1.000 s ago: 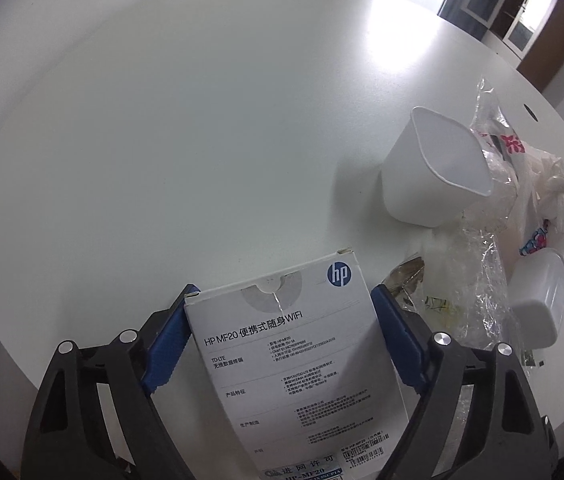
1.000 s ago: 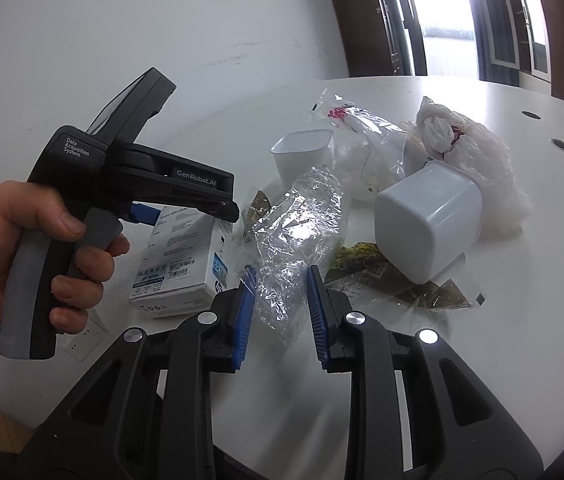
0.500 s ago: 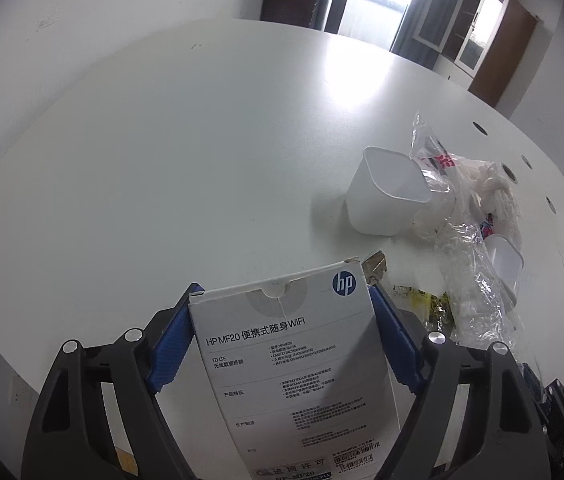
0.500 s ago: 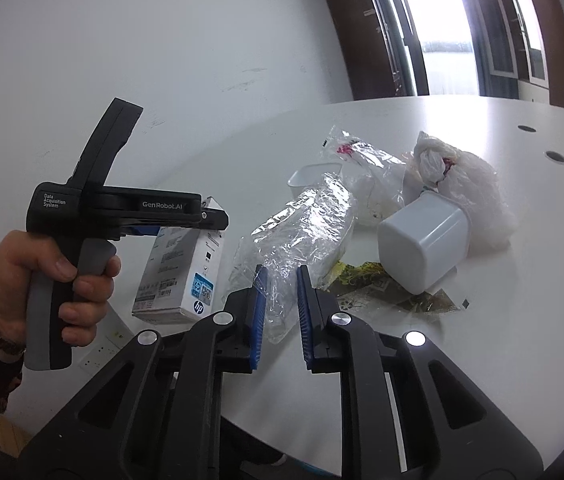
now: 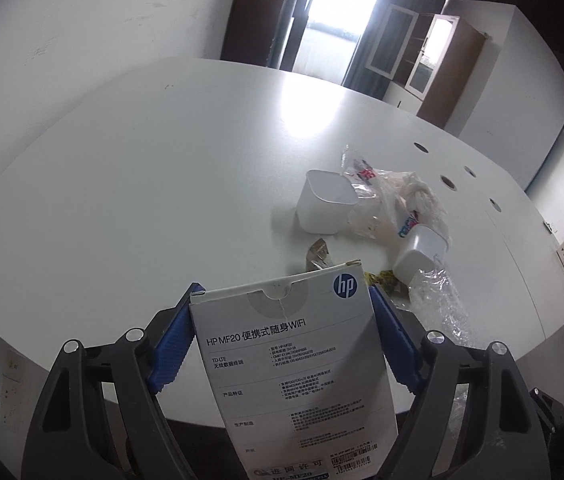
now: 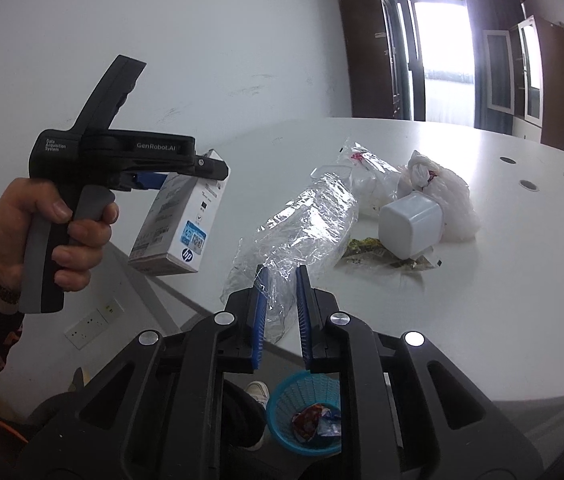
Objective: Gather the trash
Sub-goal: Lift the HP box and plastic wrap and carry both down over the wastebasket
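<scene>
We hold a gripper in each hand above a white table (image 5: 170,184). At the bottom centre of the left wrist view, our left gripper (image 5: 283,304) has its blue pads clamped on both sides of a white HP box (image 5: 301,368), lifted clear of the table. In the right wrist view that same box (image 6: 180,224) hangs at centre left, below the left hand (image 6: 42,236) on its handle. Our right gripper (image 6: 280,284), at lower centre, has its jaws drawn close together, pinching the near end of a crumpled clear plastic wrap (image 6: 301,220) that trails up and to the right over the table edge. Right of centre lie a tipped white container (image 6: 409,226), a knotted plastic bag (image 6: 445,192) and a flat wrapper (image 6: 377,254). At the bottom edge, on the floor, a blue basket (image 6: 305,412) holds a colourful wrapper (image 6: 313,420).
</scene>
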Available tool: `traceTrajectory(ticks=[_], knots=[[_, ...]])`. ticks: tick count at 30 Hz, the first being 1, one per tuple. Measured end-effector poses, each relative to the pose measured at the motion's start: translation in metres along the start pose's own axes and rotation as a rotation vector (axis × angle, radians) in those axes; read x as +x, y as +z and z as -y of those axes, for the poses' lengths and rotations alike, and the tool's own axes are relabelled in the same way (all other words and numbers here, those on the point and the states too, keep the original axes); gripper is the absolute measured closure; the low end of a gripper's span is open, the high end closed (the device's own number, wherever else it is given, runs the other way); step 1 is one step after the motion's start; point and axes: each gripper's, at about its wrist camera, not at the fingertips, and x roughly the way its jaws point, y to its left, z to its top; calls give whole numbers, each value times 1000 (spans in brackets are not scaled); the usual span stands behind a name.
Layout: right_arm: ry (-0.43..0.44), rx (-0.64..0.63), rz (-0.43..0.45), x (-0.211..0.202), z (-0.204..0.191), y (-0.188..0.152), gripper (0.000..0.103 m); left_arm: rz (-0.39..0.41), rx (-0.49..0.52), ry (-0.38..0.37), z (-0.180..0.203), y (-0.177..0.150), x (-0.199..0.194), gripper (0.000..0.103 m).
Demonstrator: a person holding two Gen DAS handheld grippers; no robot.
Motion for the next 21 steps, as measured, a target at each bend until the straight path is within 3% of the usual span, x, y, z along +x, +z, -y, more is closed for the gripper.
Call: traceTrajectory(ticks=[3, 7, 14, 21], knots=[[12, -6, 0, -19, -9, -11, 90, 34, 23, -25, 4, -17, -25, 23], [164, 57, -16, -38, -14, -27, 90, 91, 65, -42, 1, -55, -62, 23], [150, -16, -110, -50, -47, -69, 90, 112, 80, -20, -10, -124, -96, 23], [125, 28, -227, -41, -34, -109, 90, 51, 107, -37, -12, -170, -71, 23]])
